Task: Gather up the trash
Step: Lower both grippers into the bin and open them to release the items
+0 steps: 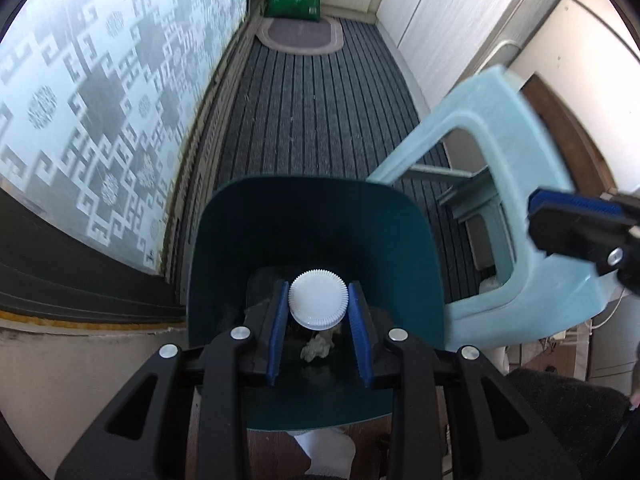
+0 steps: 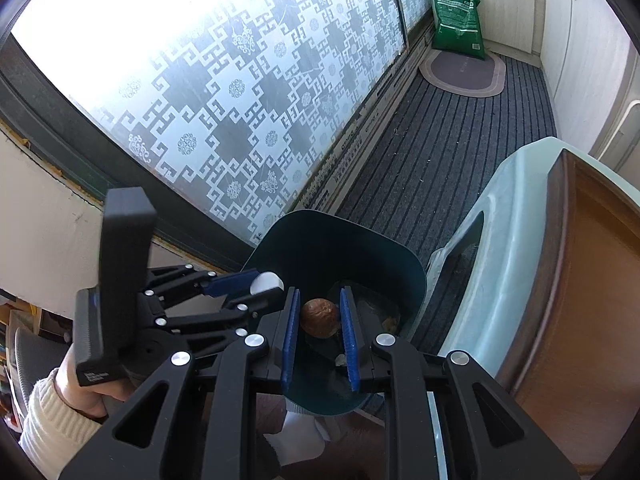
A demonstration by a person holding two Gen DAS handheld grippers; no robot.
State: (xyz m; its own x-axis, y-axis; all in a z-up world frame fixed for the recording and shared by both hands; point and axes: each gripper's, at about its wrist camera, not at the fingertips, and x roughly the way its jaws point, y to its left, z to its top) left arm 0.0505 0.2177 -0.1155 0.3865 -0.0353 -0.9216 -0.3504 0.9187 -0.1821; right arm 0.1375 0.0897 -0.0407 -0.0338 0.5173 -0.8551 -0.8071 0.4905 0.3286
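On the left, the left tongs [image 1: 319, 307] are clenched on a white bottle cap [image 1: 318, 299], its ribbed rim pinched between the two blue pads [image 1: 280, 312]. The cap hangs over the open mouth of the dark teal bin [image 1: 320, 216], its flat round face turned toward the wrist camera. It is a disc with no long axis to speak of; its short axis runs roughly along the tongs, which tilt steeply down into the bin. A crumpled scrap of paper [image 1: 317, 349] already lies on the bin's floor below it.

To the right, the right tongs [image 2: 319, 324] grasp a brown nut-like thing [image 2: 320, 317], roundish and slightly egg-shaped; its longer axis seems to lie across the pads, though that is hard to tell. It too sits above the bin's [image 2: 360, 248] opening, just beside the left tongs [image 2: 256, 284] and their cap [image 2: 266, 282].

The step in hand appears to be dropping both pieces. Doing it well probably means keeping each item well inside the rim before letting go, and releasing one at a time so the tongs do not knock each other. The cap may land on edge and roll, so a low release seems wise. Further right, a pale blue stool [image 2: 500, 248] stands close to the bin and should be kept clear of.
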